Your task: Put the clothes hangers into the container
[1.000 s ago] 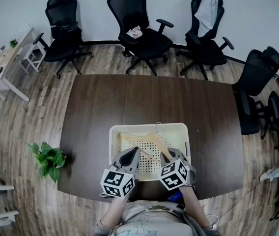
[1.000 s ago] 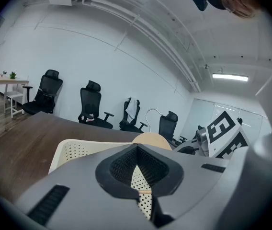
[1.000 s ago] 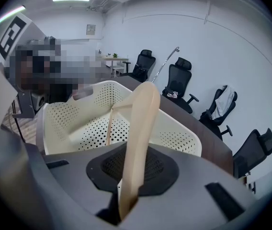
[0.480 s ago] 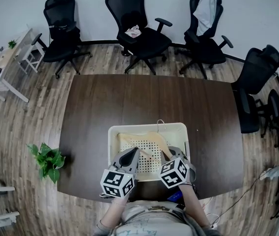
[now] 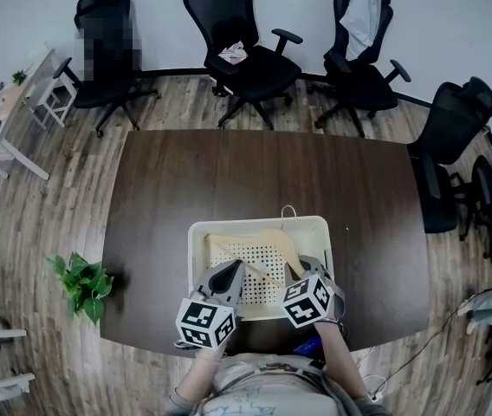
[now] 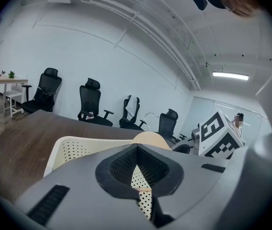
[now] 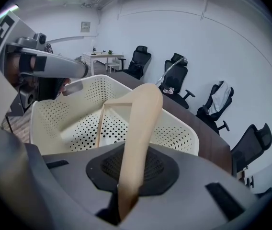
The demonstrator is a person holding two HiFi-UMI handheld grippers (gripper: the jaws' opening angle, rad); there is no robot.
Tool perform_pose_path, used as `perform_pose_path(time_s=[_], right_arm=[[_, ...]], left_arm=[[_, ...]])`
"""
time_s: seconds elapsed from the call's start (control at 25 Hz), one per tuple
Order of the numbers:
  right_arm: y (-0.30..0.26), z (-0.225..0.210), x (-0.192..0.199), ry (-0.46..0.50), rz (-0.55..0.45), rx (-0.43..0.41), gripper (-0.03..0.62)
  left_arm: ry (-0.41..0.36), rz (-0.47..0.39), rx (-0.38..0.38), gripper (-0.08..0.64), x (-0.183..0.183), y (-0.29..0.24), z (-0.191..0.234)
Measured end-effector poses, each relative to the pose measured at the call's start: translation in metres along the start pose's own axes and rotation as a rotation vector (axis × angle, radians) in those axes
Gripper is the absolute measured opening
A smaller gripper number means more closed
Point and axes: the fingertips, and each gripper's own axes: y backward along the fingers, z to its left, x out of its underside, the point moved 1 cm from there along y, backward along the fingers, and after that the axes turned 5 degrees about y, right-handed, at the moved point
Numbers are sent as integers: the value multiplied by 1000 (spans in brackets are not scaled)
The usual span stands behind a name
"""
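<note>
A cream perforated container [image 5: 259,224] stands on the dark table near its front edge. A wooden clothes hanger [image 5: 272,242] lies tilted inside it, its wire hook [image 5: 288,211] poking over the far rim. My right gripper [image 5: 302,268] is shut on one arm of the hanger [image 7: 143,119], low over the container [image 7: 64,109]. My left gripper [image 5: 240,272] reaches in from the near left. Its jaws look shut, with a thin tan strip of the hanger pinched at their tip [image 6: 143,190]. The hanger's rounded top [image 6: 150,138] rises behind them.
Several black office chairs [image 5: 242,42] stand beyond the table's far edge and at the right [image 5: 454,146]. A potted plant [image 5: 81,280] sits on the floor at the left, and a small white table [image 5: 3,115] stands further back.
Both grippers stay almost where they were over the container. The hanger's hook has shifted slightly up and to the right over the far rim.
</note>
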Motion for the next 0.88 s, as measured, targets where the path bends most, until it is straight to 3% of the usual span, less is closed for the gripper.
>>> perform_pose_path(time_s=[0.88], right_arm=[[-18, -16, 16, -48, 93, 12, 44]], left_arm=[[-6, 42, 7, 11, 7, -15, -1]])
